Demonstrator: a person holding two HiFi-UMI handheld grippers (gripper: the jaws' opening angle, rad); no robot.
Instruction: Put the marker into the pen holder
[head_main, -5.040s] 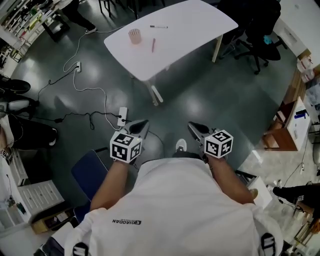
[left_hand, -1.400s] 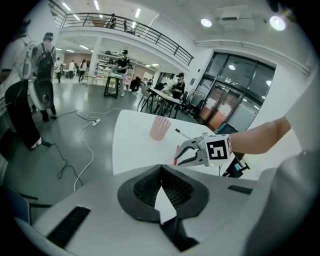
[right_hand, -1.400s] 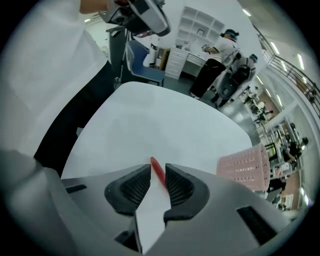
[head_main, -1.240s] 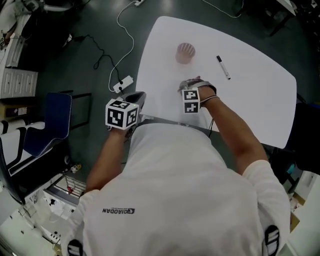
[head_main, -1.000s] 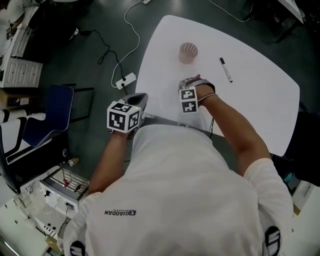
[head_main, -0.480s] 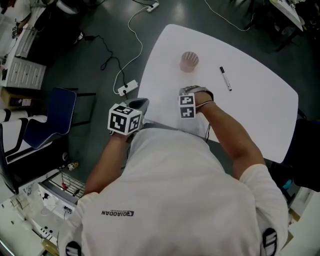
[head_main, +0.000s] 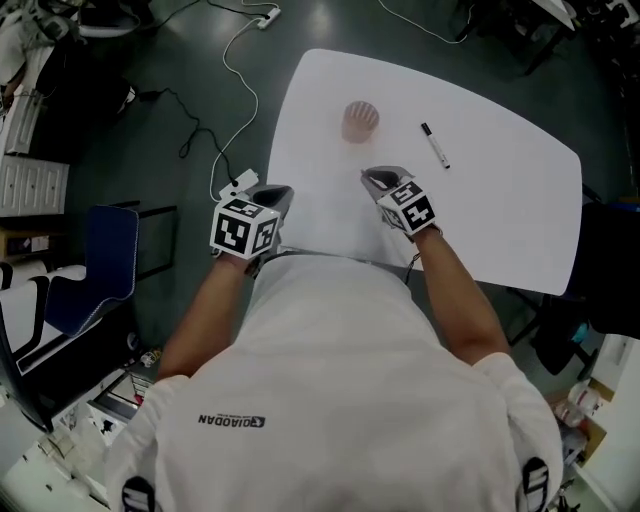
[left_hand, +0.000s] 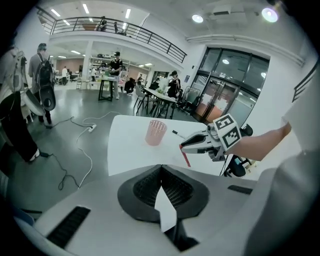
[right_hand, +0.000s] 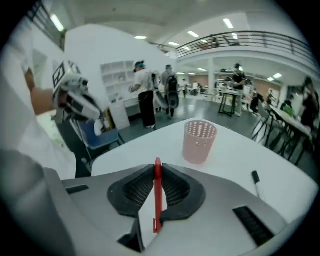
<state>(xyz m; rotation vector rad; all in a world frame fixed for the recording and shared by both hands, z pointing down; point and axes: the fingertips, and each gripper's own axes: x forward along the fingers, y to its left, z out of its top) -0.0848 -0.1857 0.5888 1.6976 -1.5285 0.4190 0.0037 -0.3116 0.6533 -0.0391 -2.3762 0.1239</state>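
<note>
A red marker (right_hand: 157, 196) stands upright between the pads of my right gripper (right_hand: 157, 168), which is shut on it. Its jaws have just been closing, with the marker between them. In the left gripper view the marker (left_hand: 185, 155) hangs slanted from the right gripper (left_hand: 187, 145) above the white table (head_main: 500, 200). The pink mesh pen holder (head_main: 360, 120) (right_hand: 200, 141) stands upright on the table beyond it, a short way off. My left gripper (head_main: 272, 196) (left_hand: 161, 169) hovers shut and empty off the table's near left edge.
A black marker (head_main: 433, 145) (right_hand: 256, 178) lies on the table right of the holder. A power strip (head_main: 233, 185) and cables lie on the floor to the left, near a blue chair (head_main: 110, 240). Several people stand among desks in the hall behind.
My right gripper has risen off the table and rolled, so its marker cube now faces up, carrying the red marker. The left gripper has shifted slightly.
</note>
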